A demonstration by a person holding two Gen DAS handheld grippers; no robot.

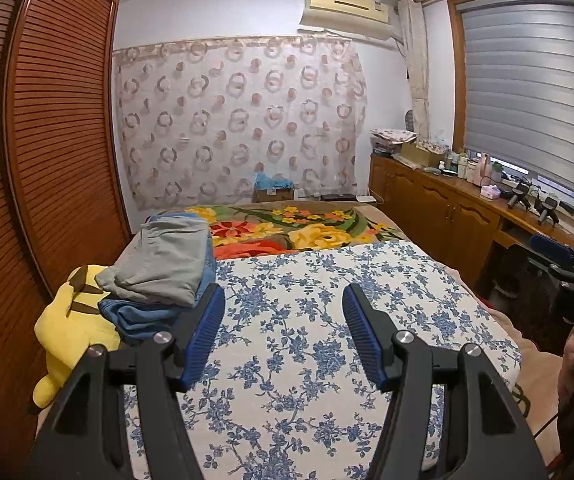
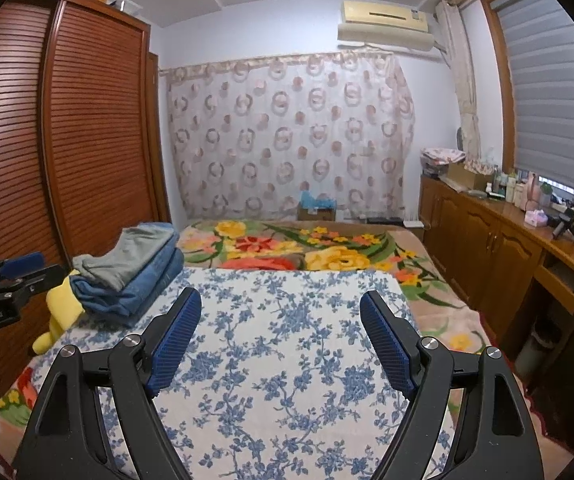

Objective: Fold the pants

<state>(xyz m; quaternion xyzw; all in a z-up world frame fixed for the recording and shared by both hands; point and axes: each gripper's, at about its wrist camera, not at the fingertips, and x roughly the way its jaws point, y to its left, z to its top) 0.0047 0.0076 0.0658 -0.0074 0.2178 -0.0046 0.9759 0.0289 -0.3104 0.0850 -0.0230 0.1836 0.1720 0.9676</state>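
Your left tool hangs over the blue-and-white floral sheet with its blue pads spread wide and nothing between them. Your right tool does the same over the same sheet, pads well apart and empty.

The pants sit in a folded stack, ahead and to the left of both tools. From the left tool, the grey pair lies on top of the blue jeans, and the near edge of the stack sits just beyond the left pad's tip, slightly to its outer side; whether pad and cloth touch, you cannot tell from this view. From the right tool the same stack is farther off: the grey pair over the jeans, clearly apart from the left pad and up toward the wardrobe side of the bed.

A yellow plush toy lies pressed against the stack on its far-left side, partly under the jeans; from the right tool only a part of it shows beyond the jeans.

Ahead of both tools, past the end of the floral sheet, a bright flowered blanket covers the rest of the bed. To the right of the tools runs a wooden counter carrying bottles and small items.
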